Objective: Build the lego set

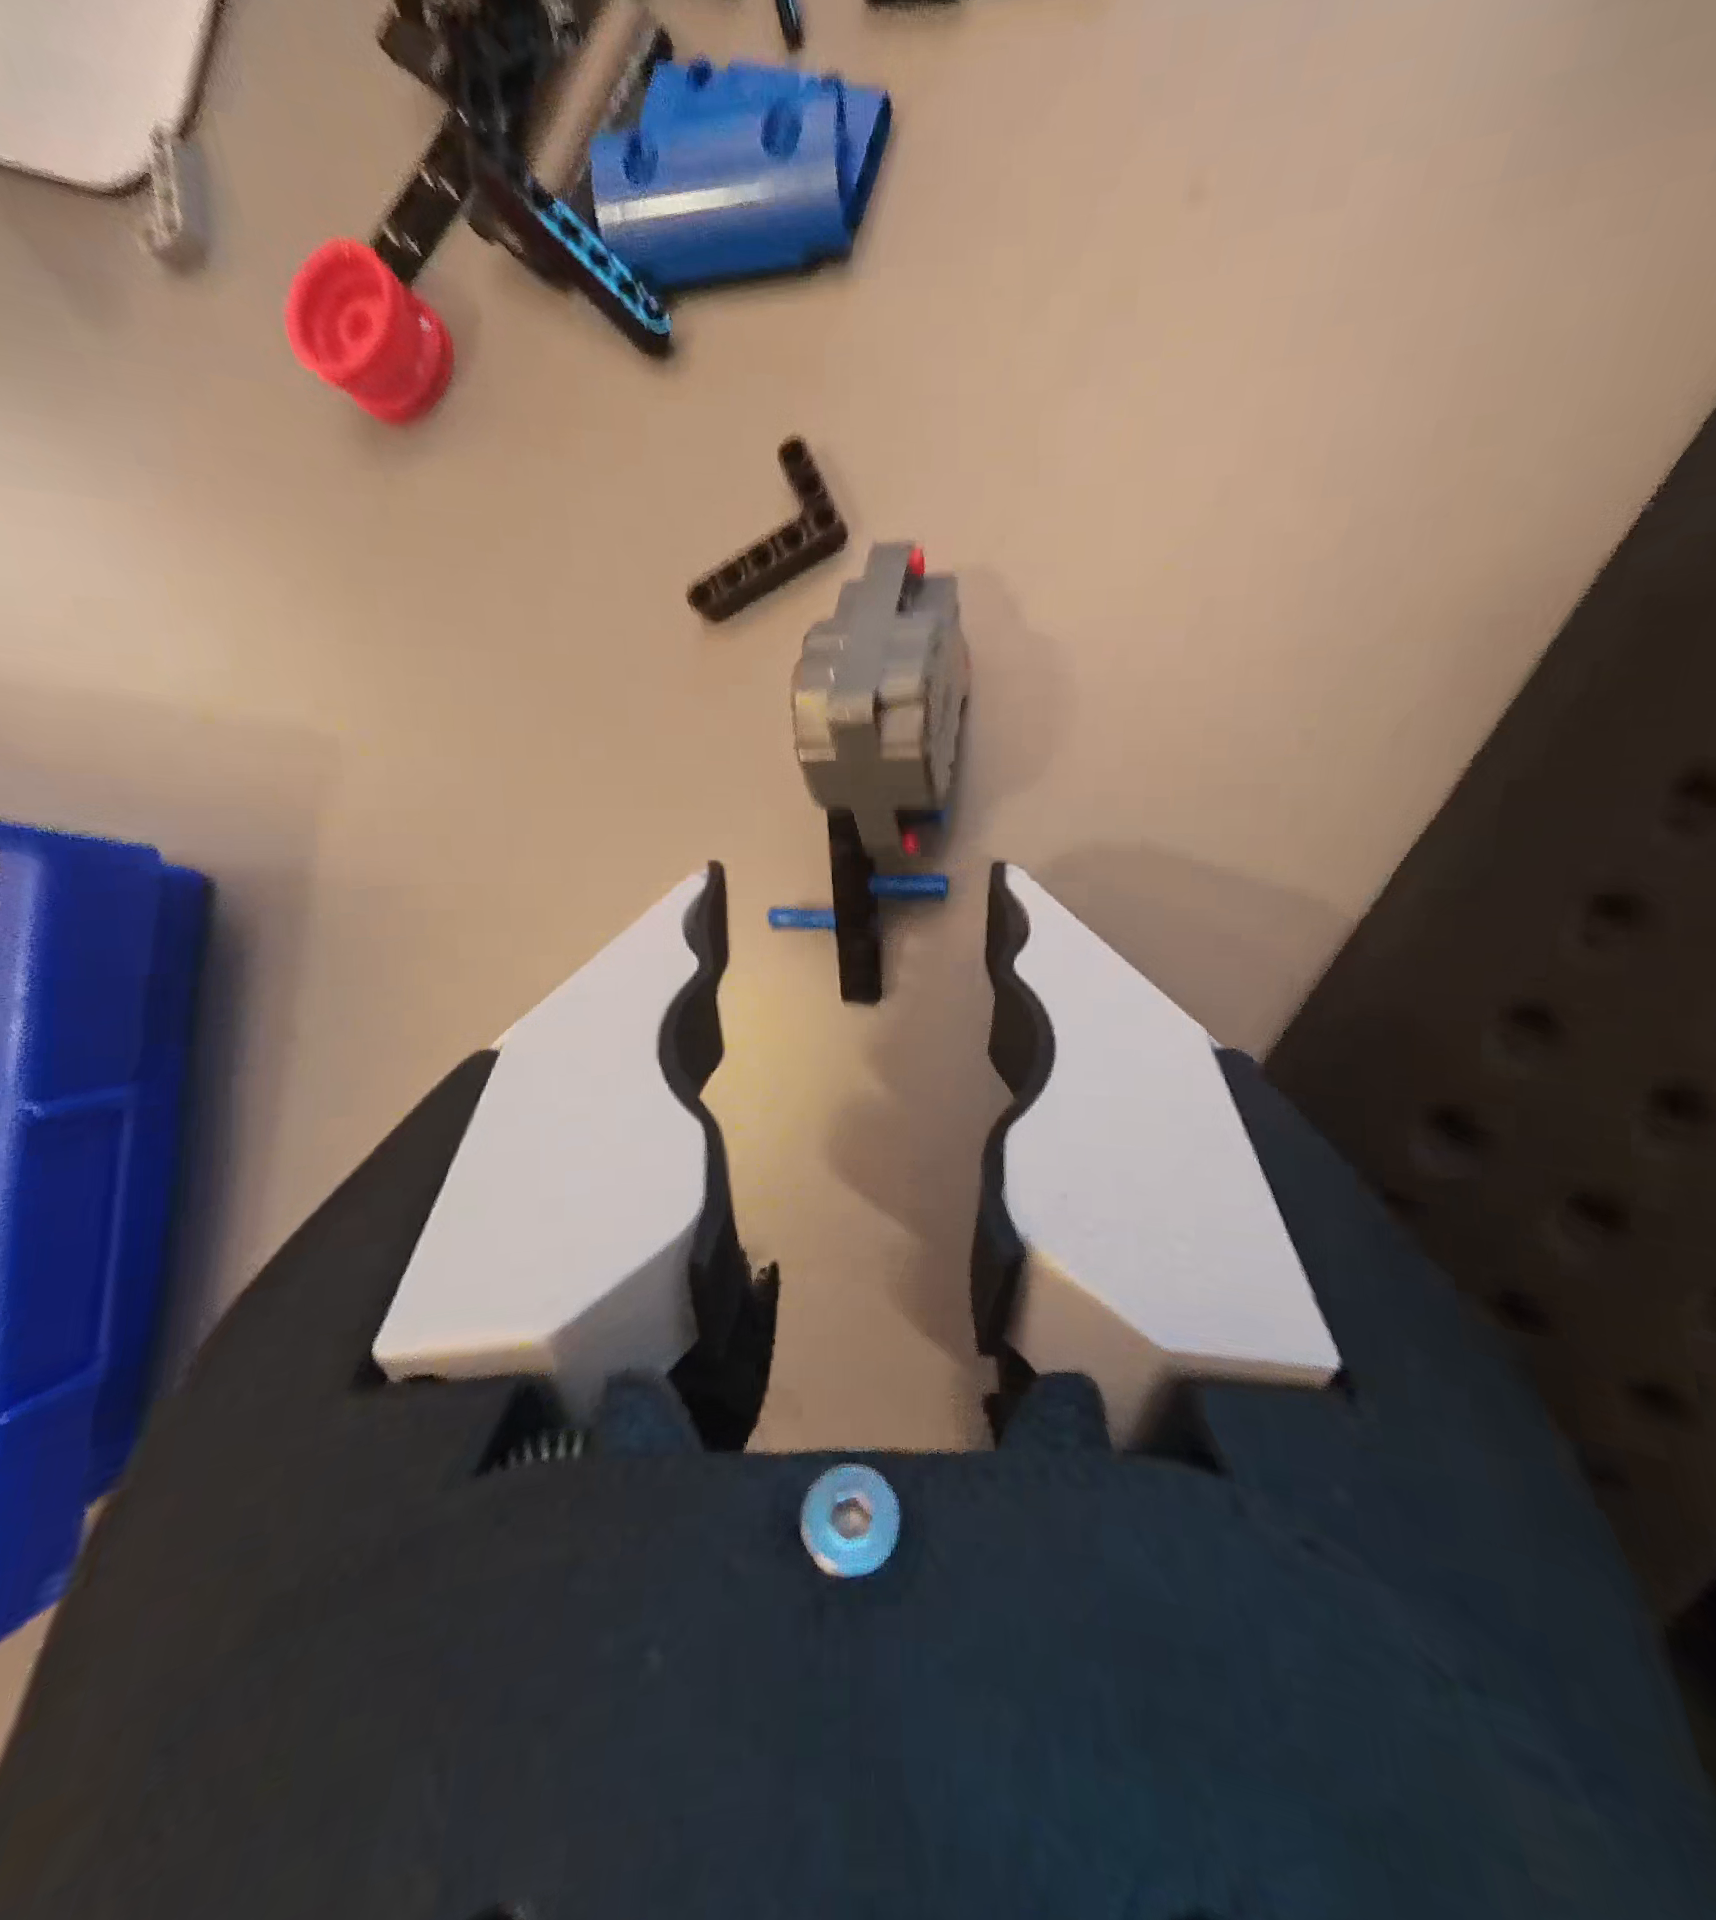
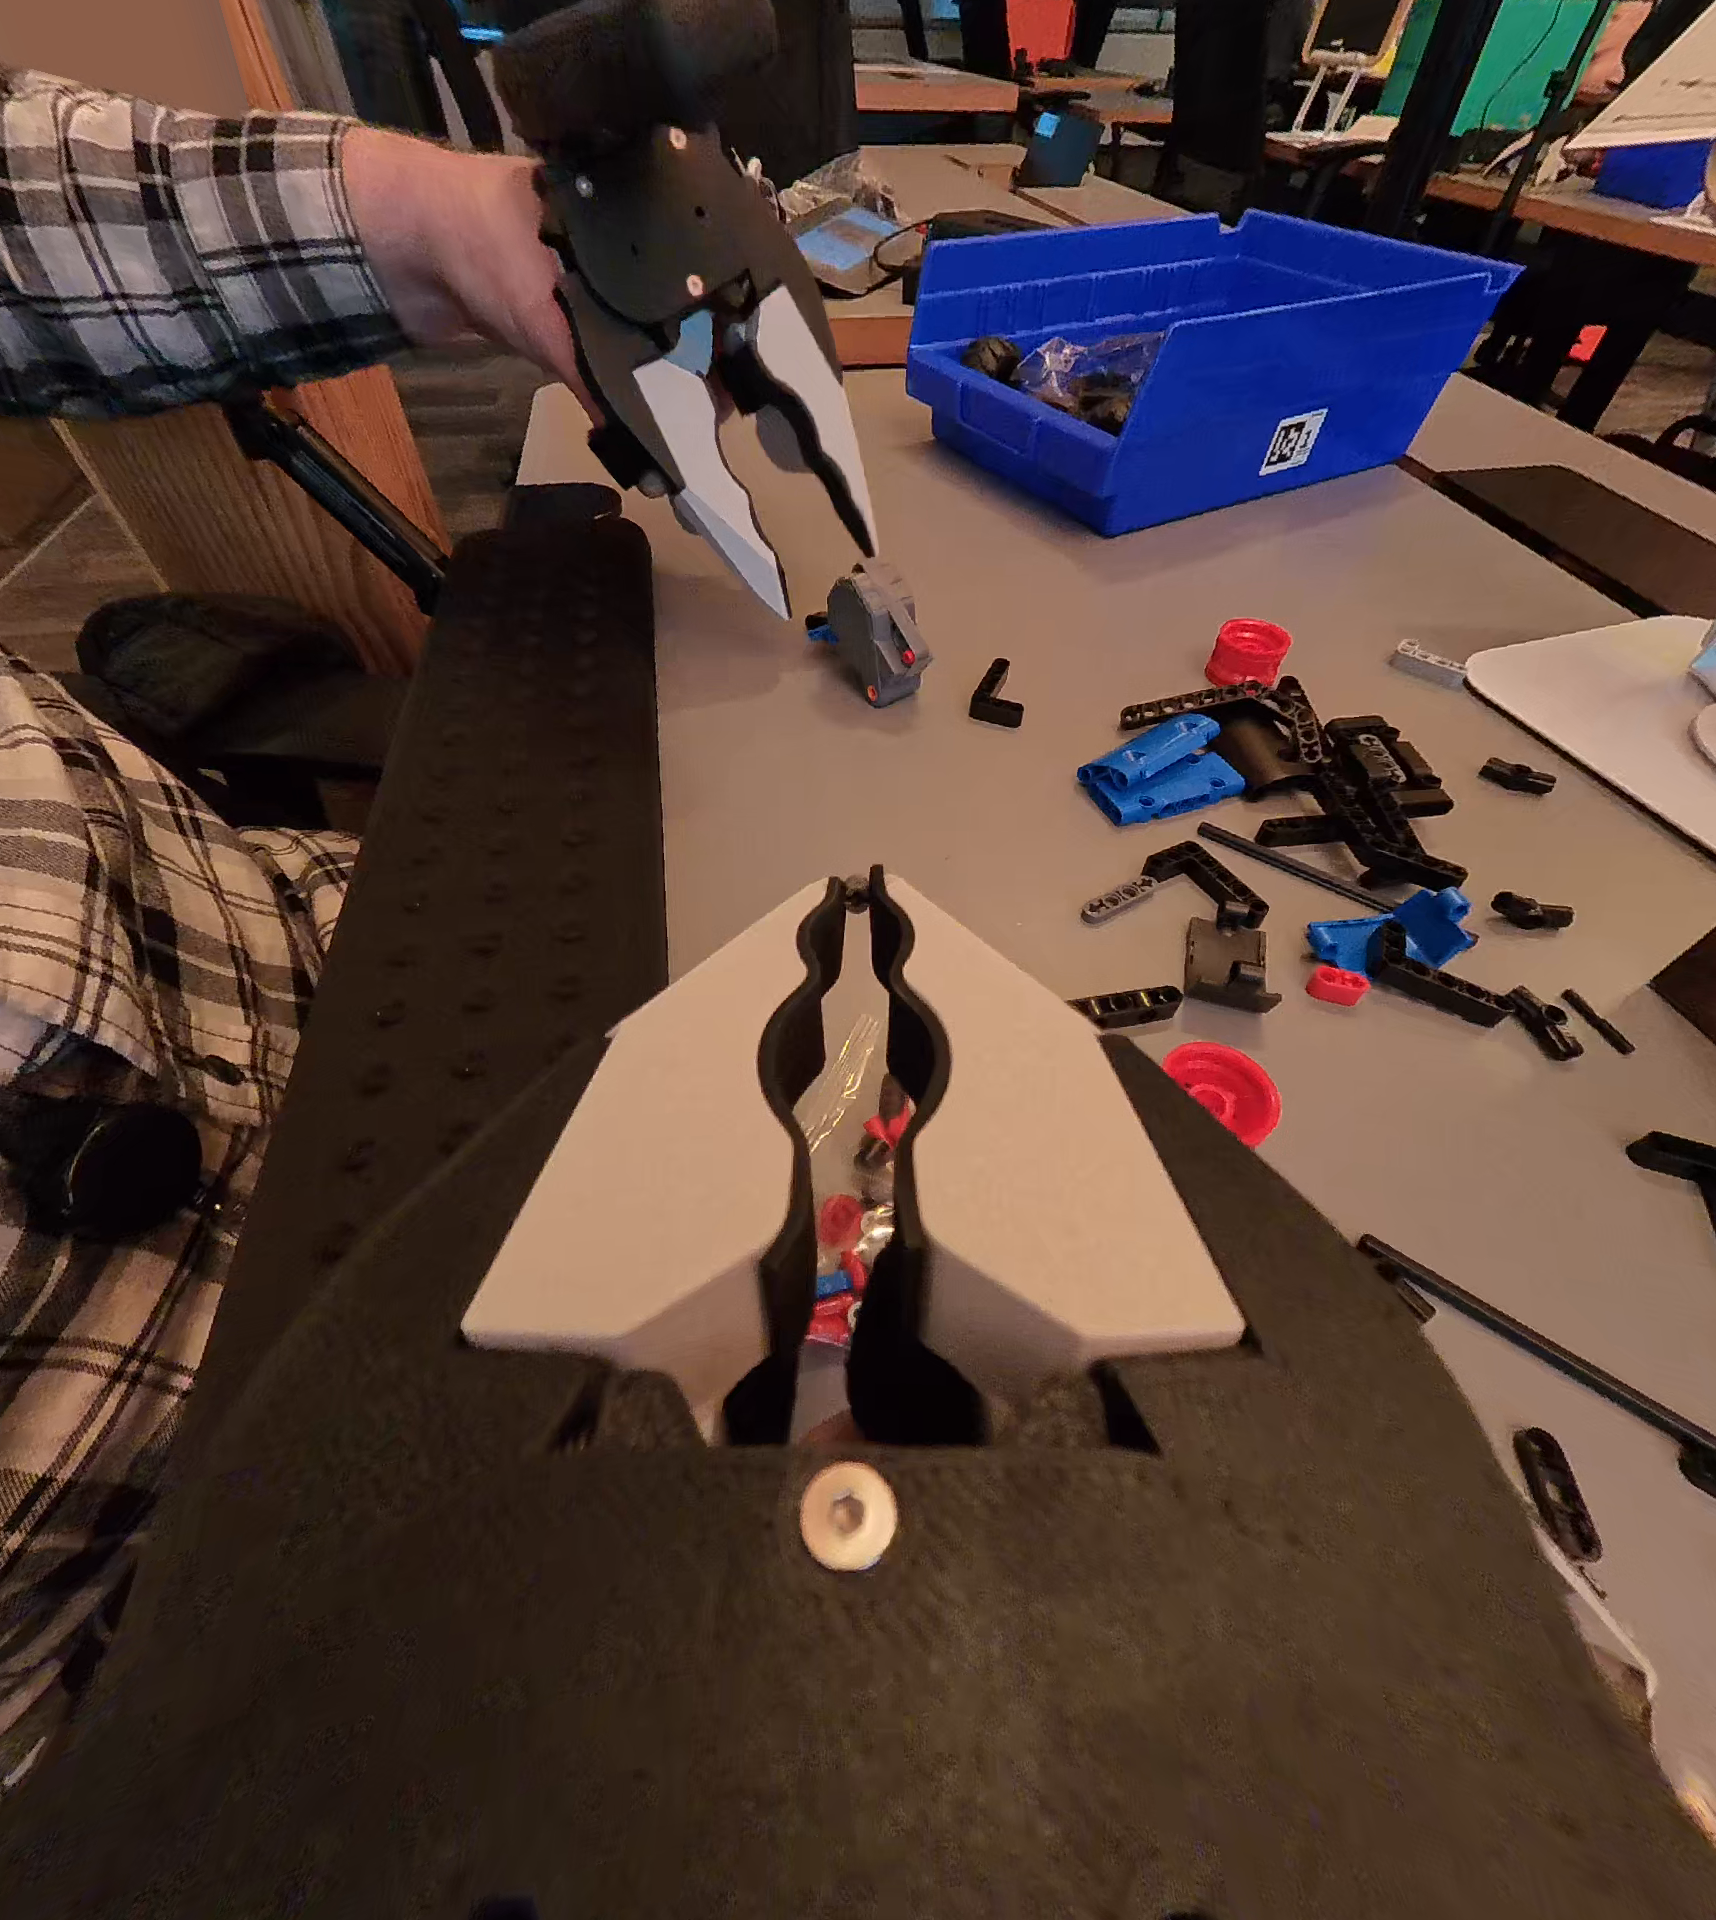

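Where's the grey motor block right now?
The grey motor block stands on the table just ahead of the open left gripper, beside the black L-shaped beam; the right wrist view shows it near the table's left edge.

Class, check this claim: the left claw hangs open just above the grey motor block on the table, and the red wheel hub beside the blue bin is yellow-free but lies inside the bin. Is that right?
Not quite. The red wheel hub lies on the table, outside the blue bin, as the right wrist view shows. The rest holds: the left claw hangs open just above the grey motor block.
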Demonstrator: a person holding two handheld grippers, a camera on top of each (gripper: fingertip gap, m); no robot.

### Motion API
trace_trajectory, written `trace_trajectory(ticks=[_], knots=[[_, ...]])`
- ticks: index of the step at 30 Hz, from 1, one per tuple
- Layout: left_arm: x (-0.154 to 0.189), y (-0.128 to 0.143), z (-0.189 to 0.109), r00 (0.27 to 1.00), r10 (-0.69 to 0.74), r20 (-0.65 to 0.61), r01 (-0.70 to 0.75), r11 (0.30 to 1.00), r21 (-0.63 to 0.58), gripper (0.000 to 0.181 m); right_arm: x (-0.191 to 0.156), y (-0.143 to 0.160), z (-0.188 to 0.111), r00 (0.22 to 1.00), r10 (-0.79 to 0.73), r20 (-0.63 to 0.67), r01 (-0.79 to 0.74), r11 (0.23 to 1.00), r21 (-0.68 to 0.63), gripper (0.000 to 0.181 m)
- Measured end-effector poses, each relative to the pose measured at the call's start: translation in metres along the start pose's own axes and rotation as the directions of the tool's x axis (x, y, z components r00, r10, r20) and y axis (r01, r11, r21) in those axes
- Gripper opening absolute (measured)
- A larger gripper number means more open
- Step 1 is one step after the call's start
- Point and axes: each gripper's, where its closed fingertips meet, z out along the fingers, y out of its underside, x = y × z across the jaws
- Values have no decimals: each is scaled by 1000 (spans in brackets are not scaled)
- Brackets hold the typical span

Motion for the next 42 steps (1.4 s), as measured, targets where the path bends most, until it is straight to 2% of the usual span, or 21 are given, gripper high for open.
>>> trace_trajectory(ticks=[3, 4, 6, 9, 17, 23, 26, 30, 33, 38, 42], knots=[[0, -18, 6, 1000, 9, 0, -9, 1000, 7, 51, 1, 0, 1, 1000, 6, -1, -6, 1000, 0, 3], [-3, -20, 10, 1000, 18, 18, -18, 1000, -14, 48, 1, 0, 1, 1000, 7, -2, -7, 1000, 0, 3], [-1, -23, 18, 999, 50, -4, -50, 998, -29, 31, 2, 0, 0, 1000, 8, -6, -8, 1000, 2, 3], [1, -30, 21, 999, 37, -25, -37, 999, -10, 25, 3, 0, -1, 1000, 15, -10, -15, 1000, 7, 3], [43, -62, 26, 958, 231, -171, -223, 973, 64, 24, 2, 1, 0, 1000, 13, -2, -13, 1000, 2, 2], [56, -83, 35, 915, 326, -238, -294, 943, 158, 24, 2, 0, -2, 1000, 18, -5, -18, 1000, 12, 2], [57, -85, 37, 919, 305, -248, -274, 949, 154, 25, 2, 0, -2, 1000, 19, -3, -19, 1000, 9, 3], [55, -82, 34, 927, 295, -233, -262, 951, 162, 50, 2, 0, -3, 1000, 19, -3, -19, 1000, 12, 3], [49, -77, 20, 938, 263, -227, -224, 957, 182, 55, 2, -1, -3, 1000, 18, -4, -18, 1000, 15, 2], [28, -72, -1, 965, 202, -167, -167, 965, 202, 52, 1, -1, -2, 1000, 19, 2, -19, 1000, 14, 3], [35, -78, 3, 964, 220, -152, -188, 961, 202, 49, 2, -1, -2, 1000, 29, 5, -29, 999, 18, 3]])
